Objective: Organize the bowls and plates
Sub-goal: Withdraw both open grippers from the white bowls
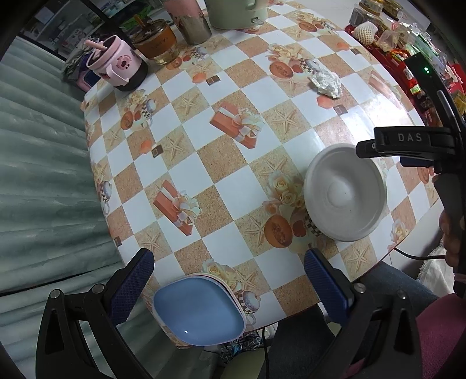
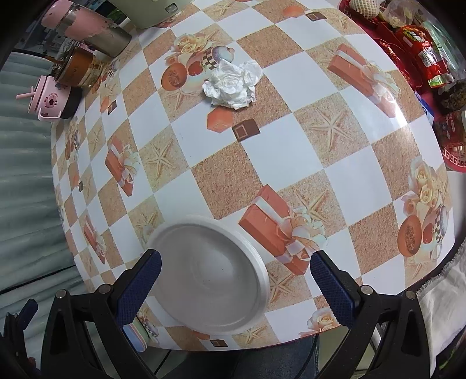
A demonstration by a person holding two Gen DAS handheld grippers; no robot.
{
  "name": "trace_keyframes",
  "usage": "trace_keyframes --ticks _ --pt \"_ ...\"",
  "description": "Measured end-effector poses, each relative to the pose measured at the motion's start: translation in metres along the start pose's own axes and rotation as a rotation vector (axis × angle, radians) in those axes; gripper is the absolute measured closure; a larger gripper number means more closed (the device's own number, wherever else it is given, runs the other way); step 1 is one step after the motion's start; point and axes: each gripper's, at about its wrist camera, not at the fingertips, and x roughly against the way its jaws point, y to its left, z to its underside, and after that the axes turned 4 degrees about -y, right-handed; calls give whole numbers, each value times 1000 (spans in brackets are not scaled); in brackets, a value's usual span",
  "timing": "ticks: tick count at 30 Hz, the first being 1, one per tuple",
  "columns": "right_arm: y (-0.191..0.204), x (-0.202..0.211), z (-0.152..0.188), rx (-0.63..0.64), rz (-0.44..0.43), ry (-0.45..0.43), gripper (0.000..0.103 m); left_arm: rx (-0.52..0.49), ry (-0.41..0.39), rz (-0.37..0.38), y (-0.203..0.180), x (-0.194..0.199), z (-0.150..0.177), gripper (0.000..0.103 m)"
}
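table centre open | crumpled tissue mid-far | cups far-left edge | snack packets far-right

A worktop in glossy checked oilcloth reflects overhead light; pale green quilted upholstery runs beside its left edge.

- A table is covered by a checkered cloth printed with starfish, gift boxes and roses.
- A crumpled white tissue is seen lying on it.
- A pink lidded mug, an amber glass jar and a pink tumbler are grouped along the far edge.
- Red snack packets are piled at the far right.
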Motion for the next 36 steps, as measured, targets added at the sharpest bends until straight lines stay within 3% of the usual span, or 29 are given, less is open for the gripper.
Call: trace_keyframes --ticks 18,28,36 --pt "-70 1 35 -135 57 8 0 -111 36 75 -51 -23 -7 0" --pt "-93 3 57 -105 117 22 0 -51 44 117 -66 -45 -15 0" --pt "-78 -2 60 -15 141 34 0 -25 29 111 -73 -62 -23 0"
